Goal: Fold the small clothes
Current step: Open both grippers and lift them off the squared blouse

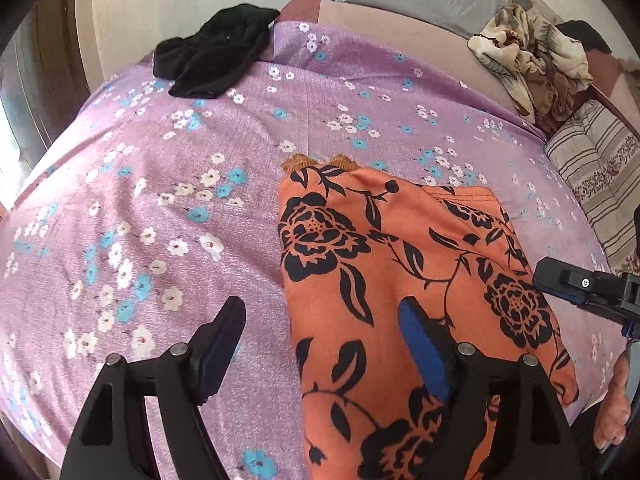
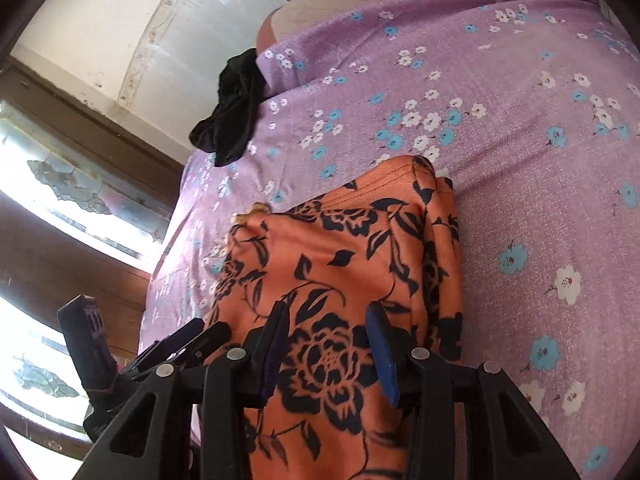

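Note:
An orange garment with black flowers [image 1: 400, 264] lies folded lengthwise on a purple flowered bedsheet [image 1: 160, 208]. My left gripper [image 1: 320, 320] is open and empty, hovering over the garment's left edge. My right gripper [image 2: 328, 320] is open and empty, just above the garment [image 2: 340, 264] near its front end. The right gripper also shows at the right edge of the left wrist view [image 1: 580, 284]. The left gripper shows at the lower left of the right wrist view [image 2: 180, 340].
A black garment [image 1: 216, 52] lies crumpled at the far left edge of the bed. A beige patterned cloth pile [image 1: 532, 56] and a striped cushion [image 1: 600, 168] sit at the far right. A wall and window [image 2: 80, 184] are to the left.

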